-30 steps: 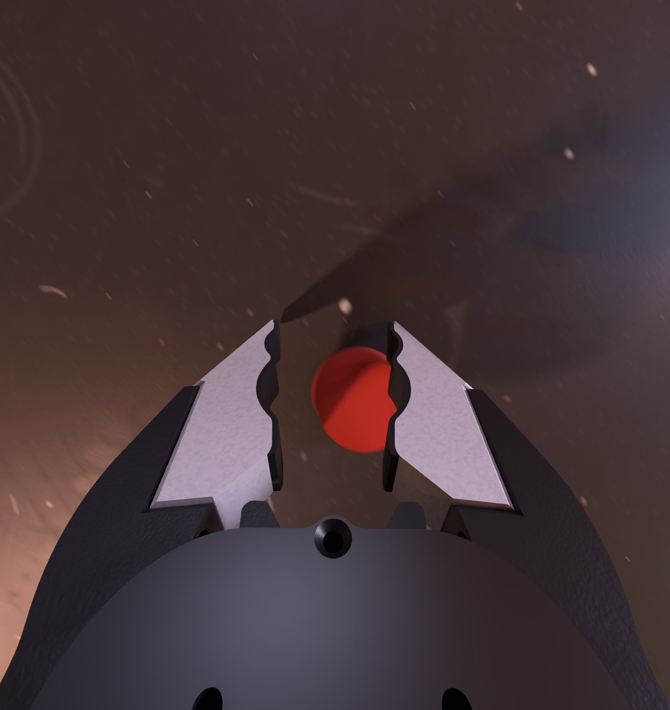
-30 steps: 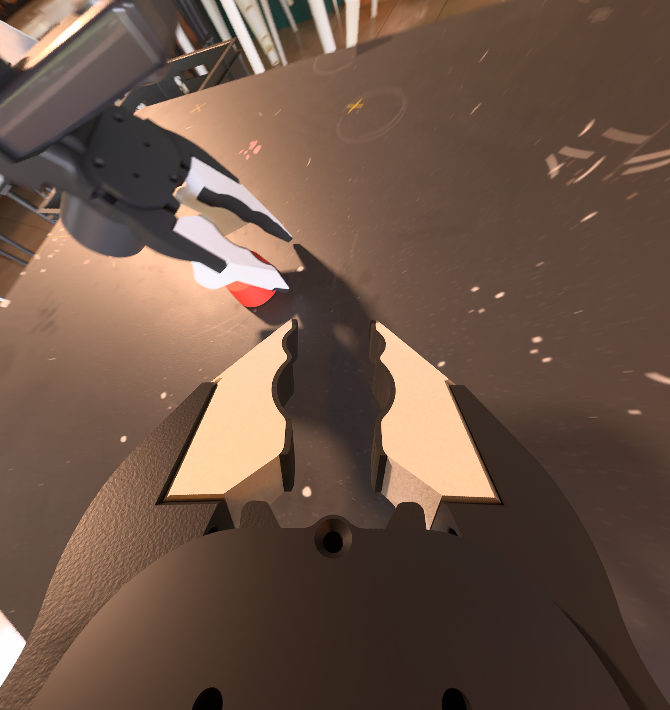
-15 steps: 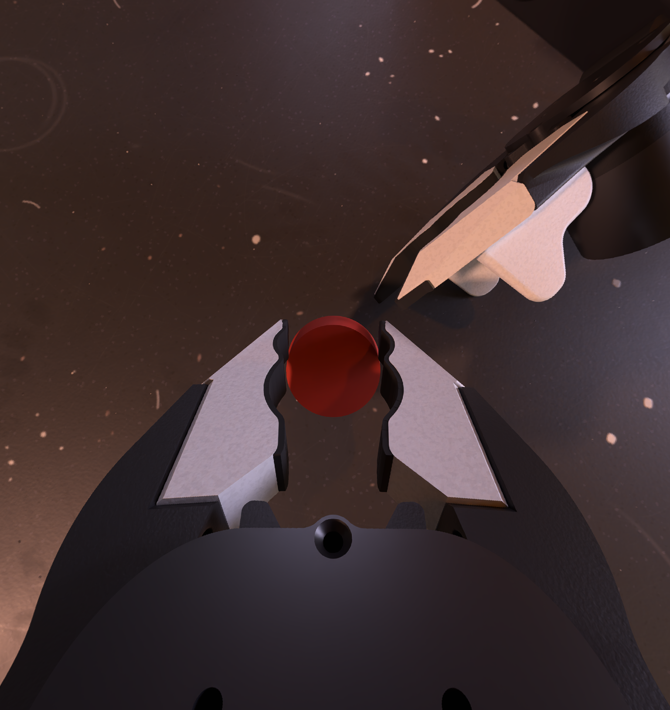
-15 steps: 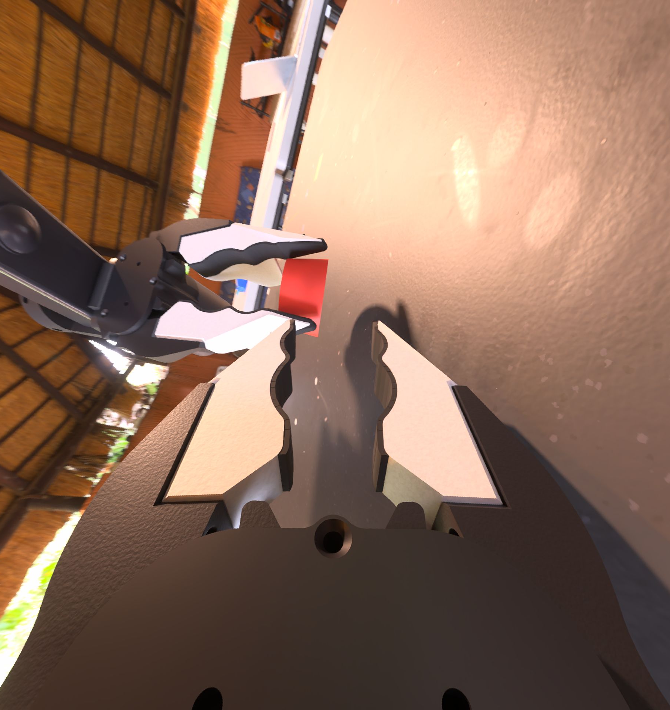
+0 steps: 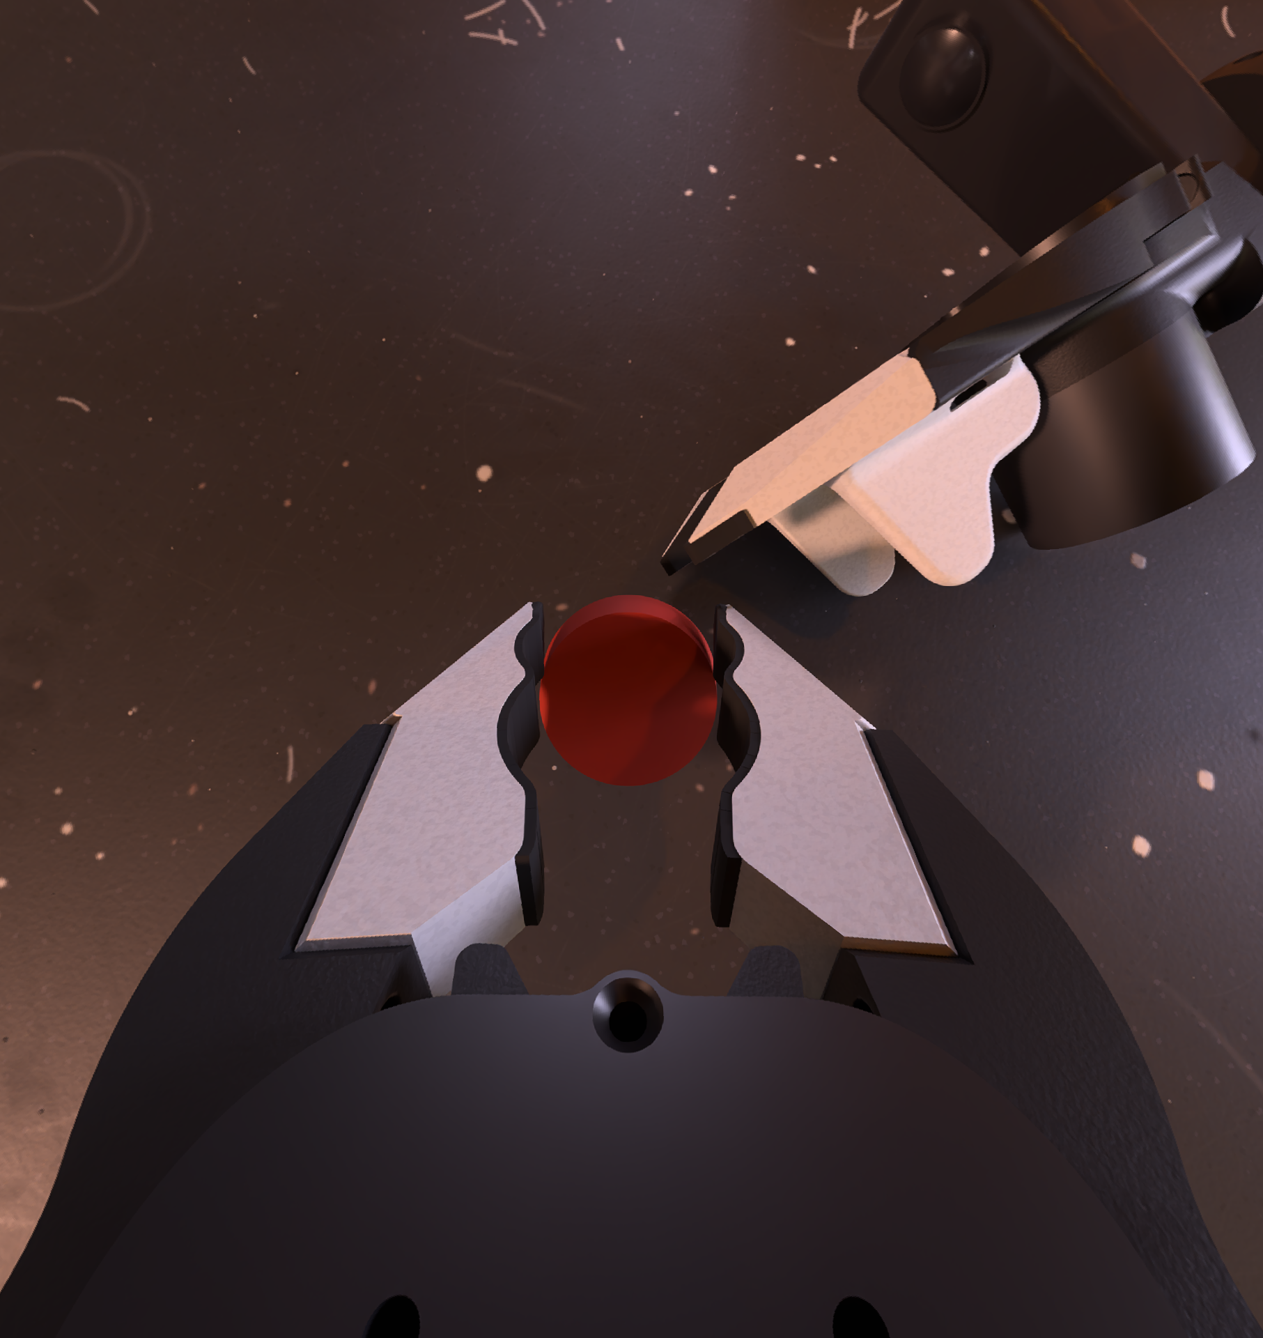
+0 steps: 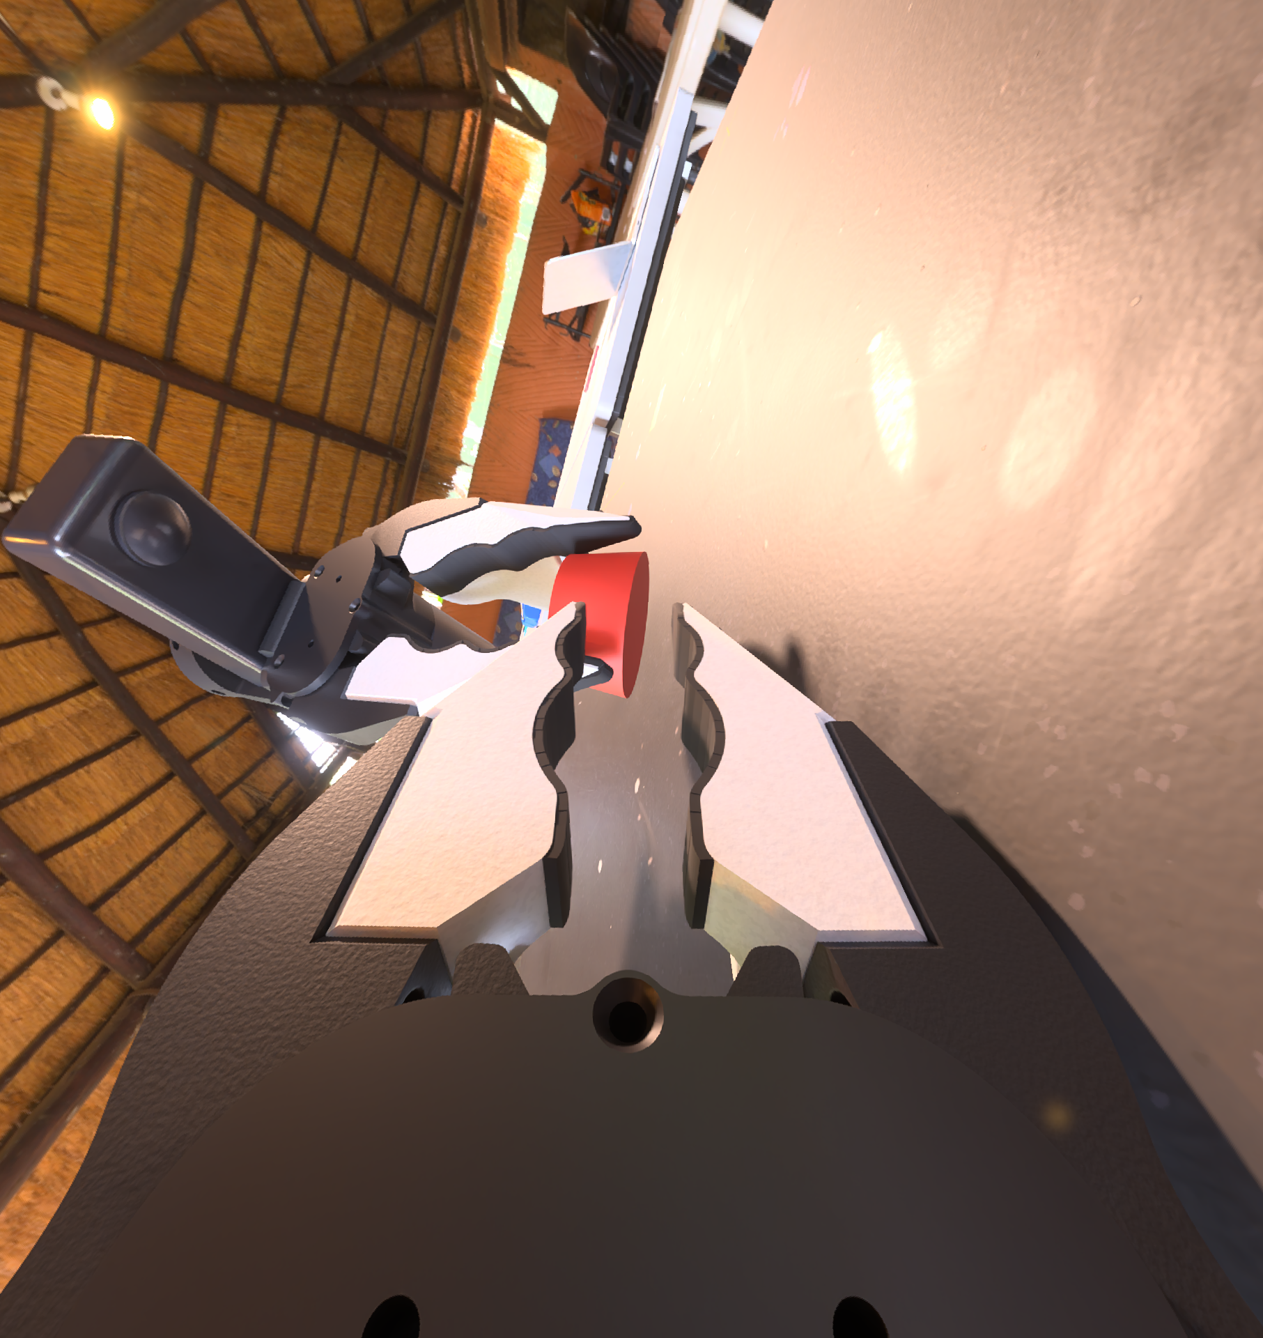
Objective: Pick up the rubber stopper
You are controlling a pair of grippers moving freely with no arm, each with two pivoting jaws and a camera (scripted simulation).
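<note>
The left gripper (image 5: 628,615) clamps the red rubber stopper (image 5: 628,691) between its fingertips, the round face toward its camera, pads touching both sides. In the right wrist view the stopper (image 6: 603,623) appears held off the tabletop (image 6: 976,434). The right gripper (image 6: 628,615) holds nothing, jaws parted, its tips just beside the stopper, ahead and to the right of the left gripper's fingers.
</note>
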